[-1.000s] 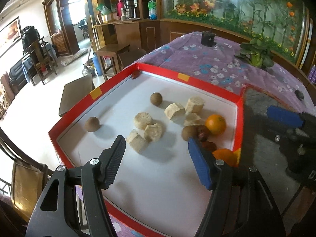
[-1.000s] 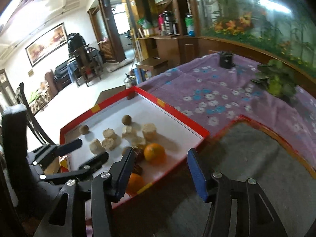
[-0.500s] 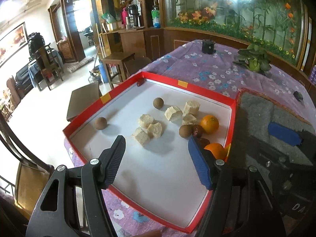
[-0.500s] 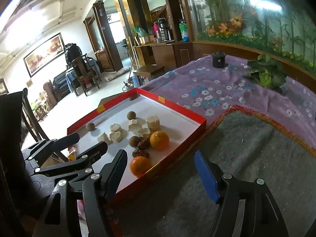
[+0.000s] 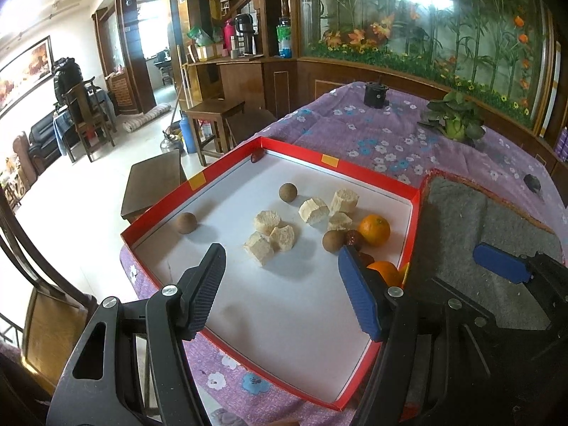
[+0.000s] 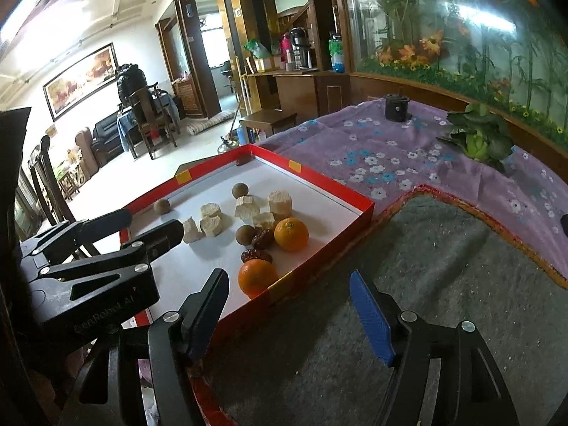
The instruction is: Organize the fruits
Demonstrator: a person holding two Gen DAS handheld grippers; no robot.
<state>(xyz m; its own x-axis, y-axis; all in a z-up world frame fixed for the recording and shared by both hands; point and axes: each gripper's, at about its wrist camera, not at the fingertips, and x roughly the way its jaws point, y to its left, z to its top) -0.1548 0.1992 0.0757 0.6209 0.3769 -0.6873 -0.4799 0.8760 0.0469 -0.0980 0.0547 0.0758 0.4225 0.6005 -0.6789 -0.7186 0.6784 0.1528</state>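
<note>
Tray: a shallow red-walled tray (image 5: 358,172) with a white floor sits on a bench covered by a purple flowered cloth (image 5: 372,135).
Fruits: two oranges lie near the tray's right wall, one (image 5: 373,230) farther back, the other (image 5: 385,272) nearer and partly hidden behind the left gripper's blue jaw. Dark red dates (image 6: 263,238) and a brown round fruit (image 6: 245,234) sit just beside them.
Other pieces: six pale cut chunks (image 5: 267,222) cluster mid-tray; two more brown round fruits (image 5: 186,222) lie well apart towards the left wall.
Surroundings: a grey felt mat (image 6: 426,284) lies just beside the tray's right wall; a potted green plant (image 6: 477,138) and a small black cup (image 6: 397,107) stand farther back on the cloth.
Left gripper (image 5: 280,291): angled downward above the tray's near half, jaws wide apart with nothing between them.
Right gripper (image 6: 289,316): angled downward over the tray's near right corner and the mat, jaws spread wide after just opening, nothing between them.
View difference: the right wrist view shows the nearer orange whole and the left gripper from the side; the left wrist view shows only one blue jaw of the right gripper.
</note>
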